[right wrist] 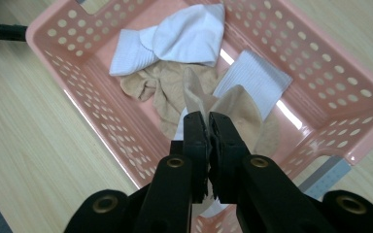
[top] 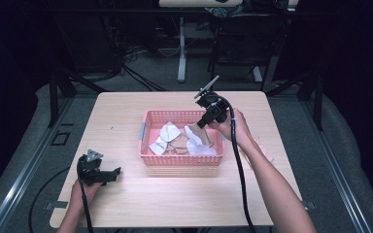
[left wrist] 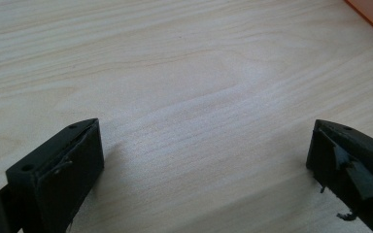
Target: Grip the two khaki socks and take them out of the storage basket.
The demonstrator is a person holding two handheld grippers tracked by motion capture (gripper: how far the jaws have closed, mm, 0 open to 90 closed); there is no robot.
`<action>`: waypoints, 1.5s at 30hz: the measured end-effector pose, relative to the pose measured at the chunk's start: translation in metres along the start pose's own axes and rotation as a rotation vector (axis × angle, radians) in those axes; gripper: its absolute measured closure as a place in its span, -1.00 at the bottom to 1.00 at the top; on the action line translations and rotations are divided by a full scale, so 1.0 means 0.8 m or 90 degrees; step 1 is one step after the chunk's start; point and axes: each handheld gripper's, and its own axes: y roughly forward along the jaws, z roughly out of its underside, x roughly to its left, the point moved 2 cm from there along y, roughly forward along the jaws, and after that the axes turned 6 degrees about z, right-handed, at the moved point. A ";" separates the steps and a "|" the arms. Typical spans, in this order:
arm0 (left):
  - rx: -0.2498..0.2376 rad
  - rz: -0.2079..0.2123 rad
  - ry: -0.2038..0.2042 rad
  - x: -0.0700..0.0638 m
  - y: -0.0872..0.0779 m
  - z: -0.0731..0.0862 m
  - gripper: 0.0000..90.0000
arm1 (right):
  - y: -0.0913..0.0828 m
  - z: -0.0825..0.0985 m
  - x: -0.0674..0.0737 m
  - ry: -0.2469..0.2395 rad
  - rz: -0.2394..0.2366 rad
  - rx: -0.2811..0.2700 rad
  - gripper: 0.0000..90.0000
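Right gripper view: the right gripper point(right wrist: 208, 125) has its jaws clamped on a beige sock point(right wrist: 233, 109), lifted above the inside of the pink basket point(right wrist: 320, 63), where another beige sock point(right wrist: 167, 85) and white socks point(right wrist: 189, 34) lie on the bottom. In the high view the left gripper point(top: 104, 175) rests on the wooden table point(top: 121, 121), well to the left of the basket's near corner, its jaws spread wide with nothing between them.

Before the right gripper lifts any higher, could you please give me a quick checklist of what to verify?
1. Right gripper shut on the beige sock: ok.
2. Only one sock pinched: cannot tell; white fabric shows just under the jaws.
3. Beige sock free of the other socks: cannot tell.
4. Pink basket flat on the table: ok.
5. Left gripper open, nothing between its jaws: ok.
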 end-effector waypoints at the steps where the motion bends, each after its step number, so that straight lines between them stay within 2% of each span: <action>1: 0.000 0.000 0.000 0.000 0.000 0.000 -1.00 | -0.004 -0.001 0.001 0.002 -0.001 -0.003 0.92; 5: 0.000 0.001 0.000 0.000 0.000 0.000 -1.00 | -0.022 -0.005 0.000 -0.007 -0.004 -0.014 0.92; 12: 0.001 0.002 0.000 0.000 0.000 0.000 -1.00 | -0.051 -0.010 0.002 0.000 0.000 -0.042 0.92; 15: 0.001 0.002 0.000 0.000 0.000 0.000 -1.00 | -0.064 -0.012 0.000 -0.008 0.004 -0.044 0.92; 22: 0.001 0.002 0.000 -0.001 0.000 0.000 -1.00 | -0.090 -0.007 -0.007 -0.002 0.015 -0.054 0.92; 36: 0.001 0.002 0.000 -0.001 0.000 0.000 -1.00 | -0.134 0.032 -0.041 0.034 0.056 -0.054 0.92; 45: 0.001 0.002 0.000 -0.001 0.000 0.000 -1.00 | -0.150 0.063 -0.070 0.068 0.075 -0.052 0.92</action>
